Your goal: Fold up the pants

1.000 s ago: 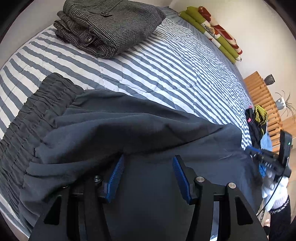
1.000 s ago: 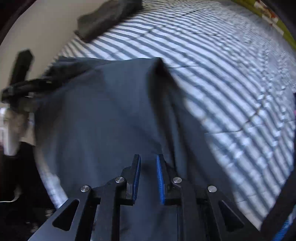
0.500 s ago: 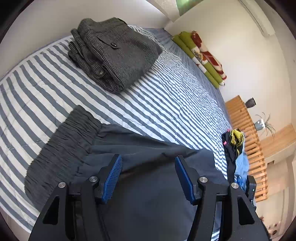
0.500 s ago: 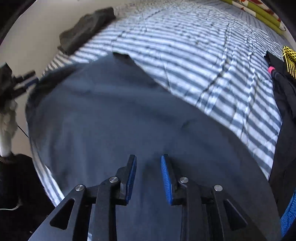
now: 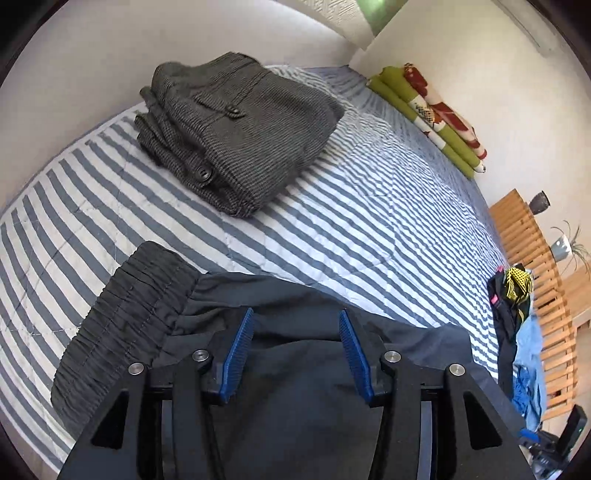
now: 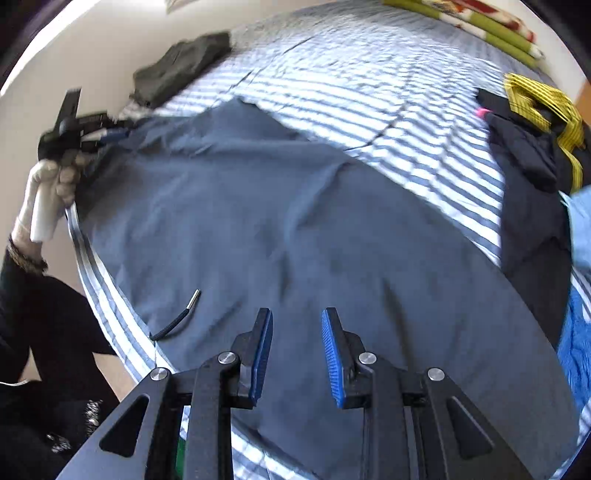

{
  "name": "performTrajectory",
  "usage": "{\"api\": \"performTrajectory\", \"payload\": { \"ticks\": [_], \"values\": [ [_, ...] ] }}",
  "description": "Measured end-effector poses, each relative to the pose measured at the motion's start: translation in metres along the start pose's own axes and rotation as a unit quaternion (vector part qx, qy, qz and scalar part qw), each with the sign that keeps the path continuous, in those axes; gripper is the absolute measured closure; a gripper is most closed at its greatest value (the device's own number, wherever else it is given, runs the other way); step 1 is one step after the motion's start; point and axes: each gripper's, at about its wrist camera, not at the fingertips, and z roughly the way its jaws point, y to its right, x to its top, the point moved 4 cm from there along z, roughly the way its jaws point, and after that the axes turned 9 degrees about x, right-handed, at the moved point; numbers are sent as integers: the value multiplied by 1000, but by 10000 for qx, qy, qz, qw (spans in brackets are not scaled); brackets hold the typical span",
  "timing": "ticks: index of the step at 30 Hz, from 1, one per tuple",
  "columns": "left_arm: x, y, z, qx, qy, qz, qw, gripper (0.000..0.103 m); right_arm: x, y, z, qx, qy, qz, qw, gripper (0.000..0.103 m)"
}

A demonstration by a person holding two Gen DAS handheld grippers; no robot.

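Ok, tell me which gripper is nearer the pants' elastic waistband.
Left. The left gripper hangs just beside the waistband; the right gripper is far down the spread pants, near the drawstring.

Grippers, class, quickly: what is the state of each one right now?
Left gripper: open, jaws closing, nothing between them.
Right gripper: open, empty, above the dark pants.

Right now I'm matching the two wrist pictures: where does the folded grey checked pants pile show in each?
Left wrist view: the folded grey pants lie large at upper centre-left on the striped bedspread, beyond the dark navy pants.
Right wrist view: the same pile is small and blurred at the upper left, by the bed's far edge.
Shared landmark: the green and red rolled blanket against the wall.
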Motion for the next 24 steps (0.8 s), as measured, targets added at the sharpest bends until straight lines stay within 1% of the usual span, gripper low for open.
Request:
{"api": "performTrajectory", "payload": {
  "ticks": [1, 3, 4, 5, 6, 7, 9, 10, 12, 13, 15, 17, 18, 19, 20, 21, 22, 24],
  "values": [
    [-4, 5, -6, -87, 17, 82, 9999, 49, -12, 18, -26, -173, 282, 212, 9992, 77],
    [-18, 31, -13, -366, -60, 326, 9988, 49, -34, 48, -67, -546, 712, 615, 9941, 74],
    [-25, 50, -14, -489, -119, 514, 9974, 48, -53, 71, -89, -765, 946, 915, 9883, 71],
    [-35, 69, -16, -594, -186, 745, 9953, 48, -60, 92, -105, -973, 1131, 1180, 9817, 70],
    [-48, 91, -16, -680, -256, 994, 9924, 48, -74, 118, -121, -1235, 1301, 1463, 9729, 70],
    [-63, 114, -16, -788, -343, 1275, 9881, 48, -91, 140, -137, -1493, 1433, 1746, 9626, 70],
    [-94, 152, -16, -985, -571, 1728, 9784, 48, -124, 177, -161, -1778, 1618, 2255, 9441, 70],
    [-110, 173, -16, -1097, -708, 1894, 9732, 48, -141, 196, -170, -1828, 1661, 2561, 9346, 70],
    [-142, 207, -10, -1393, -1075, 2148, 9607, 48, -172, 227, -177, -1721, 1716, 3030, 9215, 70],
    [-162, 226, -9, -1535, -1295, 2307, 9521, 48, -183, 238, -177, -1649, 1749, 3203, 9163, 70],
    [-198, 260, -13, -1666, -1539, 2686, 9362, 48, -202, 254, -178, -1452, 1733, 3464, 9105, 70],
    [-237, 296, -21, -1779, -1671, 3220, 9147, 48, -220, 266, -176, -1210, 1732, 3689, 9051, 68],
    [-254, 312, -28, -1847, -1725, 3464, 9034, 47, -225, 271, -174, -1014, 1749, 3767, 9040, 66],
    [-272, 329, -34, -1911, -1774, 3726, 8906, 46, -227, 275, -168, -823, 1743, 3827, 9036, 62],
    [-289, 341, -40, -1949, -1812, 3969, 8784, 41, -227, 278, -163, -707, 1724, 3844, 9042, 57],
    [-303, 351, -45, -1963, -1840, 4192, 8671, 37, -228, 280, -158, -601, 1717, 3843, 9051, 56],
    [-318, 359, -49, -1952, -1868, 4426, 8551, 37, -230, 281, -154, -489, 1717, 3838, 9060, 55],
    [-339, 370, -51, -1809, -1829, 4806, 8384, 36, -233, 283, -146, -211, 1711, 3887, 9051, 55]
  ]
}}
